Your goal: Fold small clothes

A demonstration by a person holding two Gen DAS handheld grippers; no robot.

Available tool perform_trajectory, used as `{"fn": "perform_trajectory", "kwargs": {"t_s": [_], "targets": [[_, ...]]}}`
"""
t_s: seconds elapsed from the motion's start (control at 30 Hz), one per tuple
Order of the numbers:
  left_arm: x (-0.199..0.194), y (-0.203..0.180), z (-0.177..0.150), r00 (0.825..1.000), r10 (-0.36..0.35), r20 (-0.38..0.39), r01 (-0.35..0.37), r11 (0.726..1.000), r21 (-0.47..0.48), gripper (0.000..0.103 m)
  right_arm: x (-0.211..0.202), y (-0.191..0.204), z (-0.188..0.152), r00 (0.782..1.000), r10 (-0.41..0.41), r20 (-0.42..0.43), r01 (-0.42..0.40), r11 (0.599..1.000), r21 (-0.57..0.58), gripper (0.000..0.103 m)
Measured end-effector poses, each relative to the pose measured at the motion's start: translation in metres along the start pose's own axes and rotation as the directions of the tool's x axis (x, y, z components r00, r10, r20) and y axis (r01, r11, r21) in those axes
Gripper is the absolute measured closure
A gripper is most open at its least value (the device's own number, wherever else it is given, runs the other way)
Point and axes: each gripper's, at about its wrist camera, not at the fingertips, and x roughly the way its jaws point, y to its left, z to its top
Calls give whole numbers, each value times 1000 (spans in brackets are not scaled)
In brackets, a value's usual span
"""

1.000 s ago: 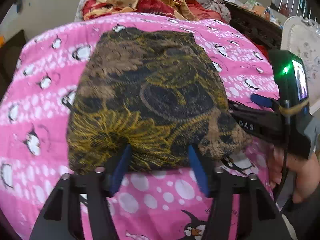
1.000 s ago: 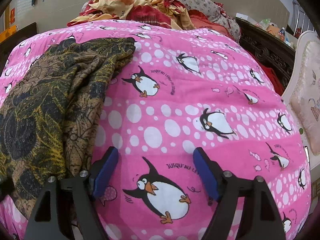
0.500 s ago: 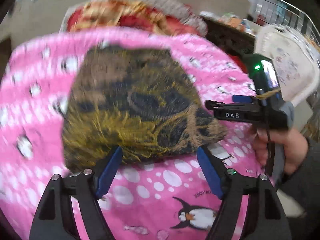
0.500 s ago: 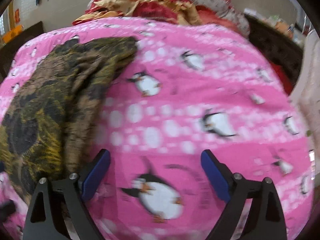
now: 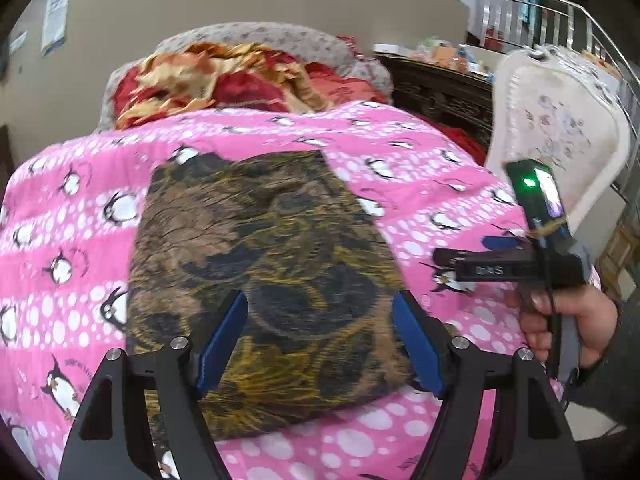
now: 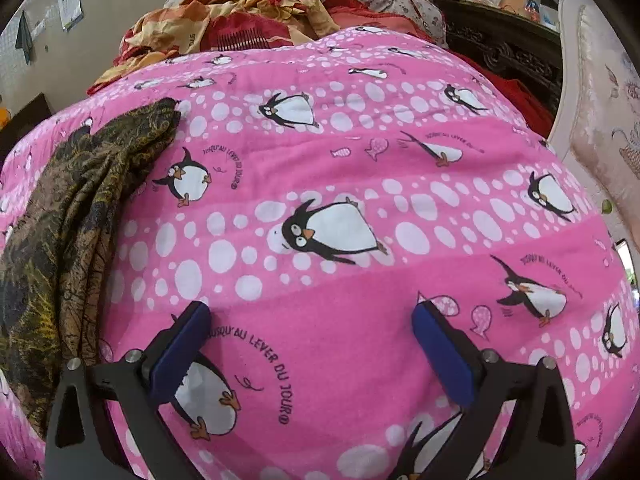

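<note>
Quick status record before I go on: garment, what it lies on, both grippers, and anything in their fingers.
garment: brown and yellow patterned cloth, folded, lying flat
surface: pink penguin blanket
left gripper: open, above the cloth's near part, nothing held, jaws just opened further
right gripper: open wide over bare blanket, right of the cloth, nothing held, jaws just opening
person's hand: holds the right gripper's handle

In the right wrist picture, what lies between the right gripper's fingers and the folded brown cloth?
Only bare pink penguin blanket. The right gripper, open, hangs over it, with the folded brown cloth off to its left. The right wrist view shows this.
</note>
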Motion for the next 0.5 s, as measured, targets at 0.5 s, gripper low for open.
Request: {"fn": "perform_trajectory", "kwargs": {"t_s": [0.5], "targets": [[32,25,-8,962,200,-184,-220,970,-98,44,4,-1,4,1000,-7,-4,7,1000,-5,0]]}}
